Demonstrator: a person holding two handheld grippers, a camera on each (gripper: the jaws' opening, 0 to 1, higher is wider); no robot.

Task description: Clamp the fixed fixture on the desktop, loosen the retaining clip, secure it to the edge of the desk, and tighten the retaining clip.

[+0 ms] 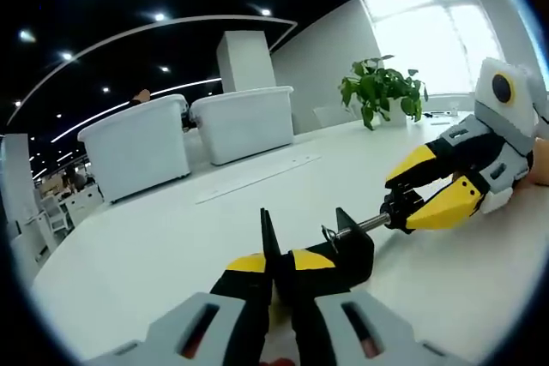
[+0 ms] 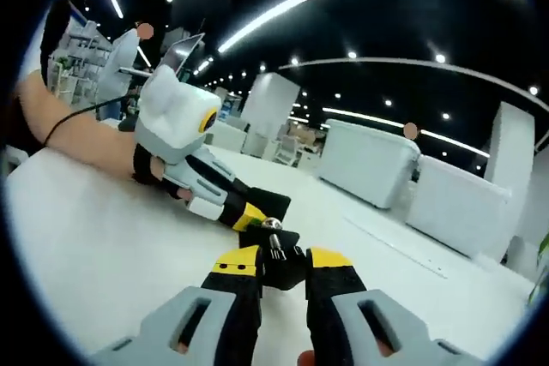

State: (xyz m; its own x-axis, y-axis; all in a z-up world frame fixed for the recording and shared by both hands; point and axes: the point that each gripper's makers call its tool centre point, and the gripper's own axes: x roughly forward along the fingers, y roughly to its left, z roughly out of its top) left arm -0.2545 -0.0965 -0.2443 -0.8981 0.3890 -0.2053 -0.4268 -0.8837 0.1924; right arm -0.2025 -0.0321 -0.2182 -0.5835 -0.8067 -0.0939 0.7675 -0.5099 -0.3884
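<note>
A: Where is the clamp fixture (image 1: 330, 255) sitting?

B: On the white desk (image 1: 154, 246), just past the left gripper (image 1: 281, 270), whose jaws are pinched shut on the black body. In the left gripper view the screw (image 1: 364, 223) runs out toward three o'clock, straight into the right gripper (image 1: 422, 203).

A: And the right one?

B: Its yellow-tipped jaws are closed on the screw's handle end. In the right gripper view the metal end of the screw (image 2: 273, 227) sits at twelve o'clock just above those jaws, with the left gripper (image 2: 244, 212) coming in from ten o'clock.

A: How will it handle?

B: I'd judge it stiff, metal and fairly heavy for its size (nothing here that would bend or crush). The painted body looks smooth, so a flat-sided grip on the frame seems safest. The screw wants a grip at its handle, since turning force matters there.

A: Anything nearby?

B: Two white bins (image 1: 137, 147) and a potted plant (image 1: 382, 87) stand well apart, toward twelve and one o'clock.
</note>
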